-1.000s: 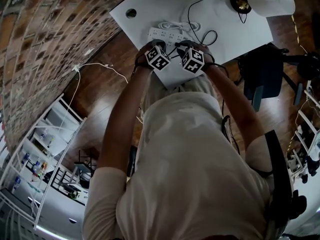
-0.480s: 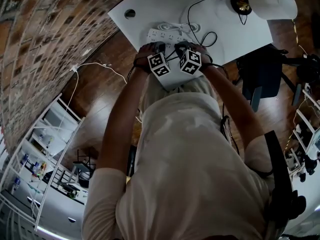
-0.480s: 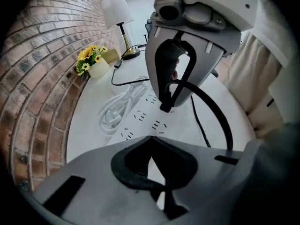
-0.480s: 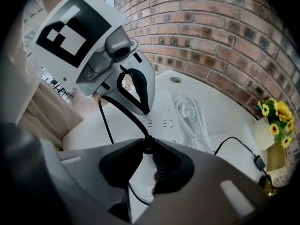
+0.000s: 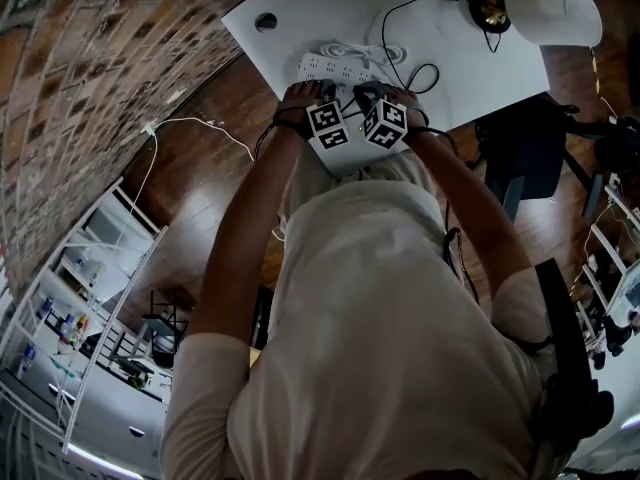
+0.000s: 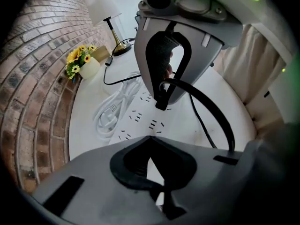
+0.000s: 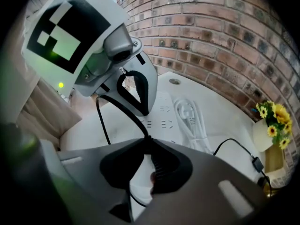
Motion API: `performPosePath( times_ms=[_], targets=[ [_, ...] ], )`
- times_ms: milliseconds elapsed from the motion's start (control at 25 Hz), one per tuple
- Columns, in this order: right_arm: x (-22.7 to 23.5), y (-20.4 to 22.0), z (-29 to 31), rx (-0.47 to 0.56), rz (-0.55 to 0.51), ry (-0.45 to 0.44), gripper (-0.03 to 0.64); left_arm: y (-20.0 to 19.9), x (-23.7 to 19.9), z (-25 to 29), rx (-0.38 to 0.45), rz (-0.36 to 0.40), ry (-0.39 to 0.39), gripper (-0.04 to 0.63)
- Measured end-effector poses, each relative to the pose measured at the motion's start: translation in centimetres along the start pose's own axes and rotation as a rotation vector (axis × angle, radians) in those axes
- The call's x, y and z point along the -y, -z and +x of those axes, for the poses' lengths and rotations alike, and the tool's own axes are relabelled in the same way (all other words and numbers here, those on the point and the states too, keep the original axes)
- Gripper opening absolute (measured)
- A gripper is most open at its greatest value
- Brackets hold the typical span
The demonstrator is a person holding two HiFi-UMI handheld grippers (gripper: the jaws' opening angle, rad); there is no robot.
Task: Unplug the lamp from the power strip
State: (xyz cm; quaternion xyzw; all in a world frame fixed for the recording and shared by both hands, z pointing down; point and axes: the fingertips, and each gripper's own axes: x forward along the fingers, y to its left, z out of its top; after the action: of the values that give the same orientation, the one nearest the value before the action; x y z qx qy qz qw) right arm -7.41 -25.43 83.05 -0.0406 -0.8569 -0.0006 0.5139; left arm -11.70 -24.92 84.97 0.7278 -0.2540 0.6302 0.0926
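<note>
Workspace: white rounded table set against a red brick wall. A white multi-socket power strip lies flat on the table in front of the person. Its own white cord is coiled just beside it on the far side. A table lamp with a white cylindrical shade and brass base stands toward the far right of the table, well apart from the strip. A thin black lamp cable runs from the lamp base across the tabletop to the strip.

Right gripper: pointed steeply down at the strip. Its jaws have just been closing and are clamped on the black lamp cable at its plug end. The cable emerges from between the tips. In the left gripper view, these tips touch the strip's top face beside a row of sockets. The jaws cover the plug body, so whether it is seated cannot be told.

Left gripper: pointed steeply down, just beside the right gripper and above the strip. Its jaw tips are together with nothing between them. Whether they touch the strip cannot be told.

Yellow flowers in a white pot stand by the wall, near the lamp.
</note>
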Motion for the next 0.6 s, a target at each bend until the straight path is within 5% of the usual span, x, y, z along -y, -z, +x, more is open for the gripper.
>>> performPosePath(
  times_ms=[600],
  targets=[
    [-0.05,0.66,0.25,-0.037,-0.007,0.028,0.044,-0.12,0.08,0.29,-0.08,0.015,0.003,-0.012]
  ],
)
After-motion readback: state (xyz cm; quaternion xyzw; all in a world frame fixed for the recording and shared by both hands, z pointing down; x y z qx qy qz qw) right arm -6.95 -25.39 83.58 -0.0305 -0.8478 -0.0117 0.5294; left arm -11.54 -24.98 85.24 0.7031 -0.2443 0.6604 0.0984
